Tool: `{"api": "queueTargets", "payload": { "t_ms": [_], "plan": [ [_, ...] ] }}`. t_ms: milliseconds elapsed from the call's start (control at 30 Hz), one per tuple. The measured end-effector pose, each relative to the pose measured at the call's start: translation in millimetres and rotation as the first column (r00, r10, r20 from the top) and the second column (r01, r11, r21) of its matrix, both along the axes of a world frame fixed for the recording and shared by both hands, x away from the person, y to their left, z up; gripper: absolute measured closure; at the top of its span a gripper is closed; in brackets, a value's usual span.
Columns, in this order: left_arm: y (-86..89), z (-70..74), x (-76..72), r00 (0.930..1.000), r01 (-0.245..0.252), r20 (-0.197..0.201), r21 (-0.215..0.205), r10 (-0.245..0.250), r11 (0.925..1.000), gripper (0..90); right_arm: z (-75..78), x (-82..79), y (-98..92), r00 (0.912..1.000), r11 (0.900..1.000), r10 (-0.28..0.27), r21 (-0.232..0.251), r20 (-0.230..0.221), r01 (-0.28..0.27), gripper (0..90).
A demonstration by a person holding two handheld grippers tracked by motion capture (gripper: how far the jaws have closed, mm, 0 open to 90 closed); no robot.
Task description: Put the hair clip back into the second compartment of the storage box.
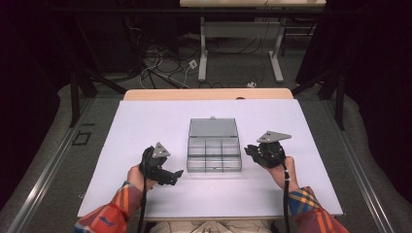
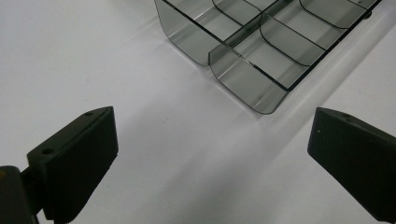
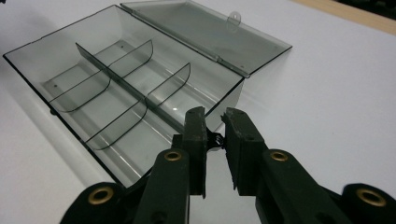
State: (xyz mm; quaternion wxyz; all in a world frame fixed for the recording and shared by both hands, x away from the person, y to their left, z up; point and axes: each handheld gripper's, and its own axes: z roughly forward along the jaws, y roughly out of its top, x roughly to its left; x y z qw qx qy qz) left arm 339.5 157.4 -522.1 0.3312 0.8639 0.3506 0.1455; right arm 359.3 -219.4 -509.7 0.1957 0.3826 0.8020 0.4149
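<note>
A smoky clear plastic compartment box (image 1: 214, 155) lies in the middle of the white table, its lid (image 1: 214, 127) folded open toward the far side. The compartments (image 3: 116, 88) look empty. My right gripper (image 1: 252, 150) is at the box's right end, and its jaws (image 3: 215, 114) are shut on a small dark part (image 3: 215, 138), perhaps a spring or screw, just outside the box's near corner. My left gripper (image 1: 175, 175) rests to the front left of the box. It (image 2: 211, 119) stands wide open with bare table between its jaws, and the box corner (image 2: 252, 60) lies a little ahead.
The white table top (image 1: 145, 126) stretches wide on both sides of the box, with a wooden strip (image 1: 209, 93) along its far edge. Beyond that are desk legs (image 1: 202, 58) and loose cables (image 1: 160, 68) on the floor. Plaid sleeves come in from the bottom.
</note>
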Motion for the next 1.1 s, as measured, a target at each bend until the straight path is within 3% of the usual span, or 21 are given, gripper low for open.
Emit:
{"api": "queueTargets", "payload": {
  "t_ms": [367, 1100],
  "plan": [
    [0.3, -0.3, 0.3, 1.0000, 0.003, -0.002, -0.002, -0.003, 1.0000, 1.8, 0.1, 5.2, 7.5, 1.0000, 1.000, -0.001, 0.012, 0.006, 0.001, 79.1],
    [-0.5, -0.6, 0.4, 1.0000, -0.001, 0.000, -0.002, 0.001, 1.0000, 1.8, -3.4, 12.7, 25.6, 0.9999, 1.000, 0.010, -0.010, 0.010, -0.010, 79.1]
  ]
}}
